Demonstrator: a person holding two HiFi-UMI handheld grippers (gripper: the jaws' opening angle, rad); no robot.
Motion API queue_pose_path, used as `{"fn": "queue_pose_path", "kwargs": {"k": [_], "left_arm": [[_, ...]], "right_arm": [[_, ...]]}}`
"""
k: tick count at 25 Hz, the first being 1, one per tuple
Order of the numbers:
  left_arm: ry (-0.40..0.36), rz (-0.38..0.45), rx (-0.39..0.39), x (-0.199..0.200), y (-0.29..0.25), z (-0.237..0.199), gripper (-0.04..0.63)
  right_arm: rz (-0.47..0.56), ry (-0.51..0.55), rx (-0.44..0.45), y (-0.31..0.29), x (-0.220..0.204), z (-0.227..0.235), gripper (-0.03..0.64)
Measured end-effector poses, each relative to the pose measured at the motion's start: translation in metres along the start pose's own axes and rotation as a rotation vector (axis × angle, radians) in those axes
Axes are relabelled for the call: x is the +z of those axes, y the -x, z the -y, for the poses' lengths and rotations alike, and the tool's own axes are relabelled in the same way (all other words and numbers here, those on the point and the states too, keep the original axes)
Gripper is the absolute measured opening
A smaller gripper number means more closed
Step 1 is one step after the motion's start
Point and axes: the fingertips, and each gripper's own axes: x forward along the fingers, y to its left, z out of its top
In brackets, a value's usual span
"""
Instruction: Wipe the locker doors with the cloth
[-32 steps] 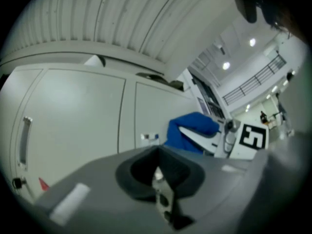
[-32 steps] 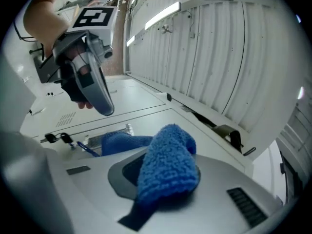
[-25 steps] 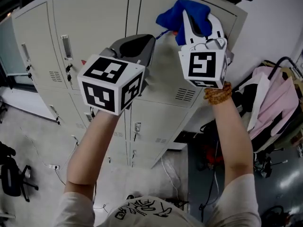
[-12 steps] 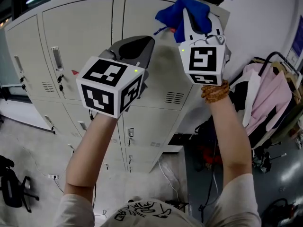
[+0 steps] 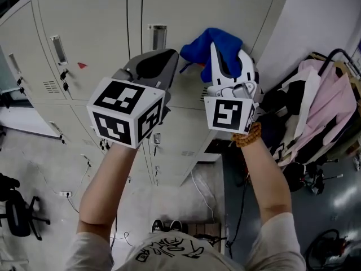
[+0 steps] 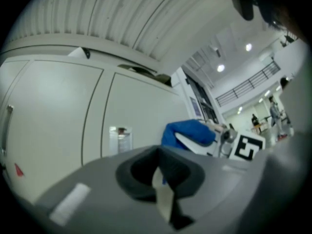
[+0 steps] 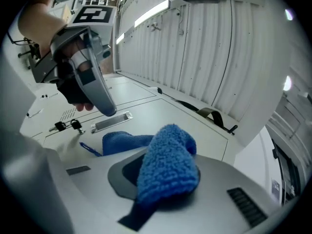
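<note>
At locker doors (image 5: 197, 10), right gripper (image 5: 228, 55) pinches cloth (image 5: 210, 41) near a handle (image 5: 158, 35); left gripper (image 5: 166, 58) closed, empty

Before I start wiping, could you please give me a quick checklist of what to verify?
1. The right hand-held gripper clamps the cloth: ok.
2. The cloth touches the locker door: cannot tell.
3. The left hand-held gripper is empty, jaws together: ok.
4. The left hand-held gripper is apart from the cloth: ok.
5. The locker door is shut: ok.
</note>
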Motion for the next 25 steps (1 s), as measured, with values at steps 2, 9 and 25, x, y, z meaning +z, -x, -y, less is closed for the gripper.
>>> {"fn": "queue_pose_path", "kwargs": {"k": [2, 9, 25], "left_arm": [[0.015, -0.017, 0.004, -0.015, 0.002, 0.001, 0.002], [0.013, -0.069, 0.028, -0.066, 0.01, 0.008, 0.002], [0.08, -0.096, 0.004, -0.113, 0.014, 0.038, 0.002]], "right_arm": [[-0.011, -0.006, 0.013, 0.009, -0.009, -0.019, 0.031], [-0.028, -0.012, 0.062, 0.039, -0.038, -0.078, 0.031], [-0.108, 0.117, 0.162, 0.098, -0.103, -0.136, 0.031]]}}
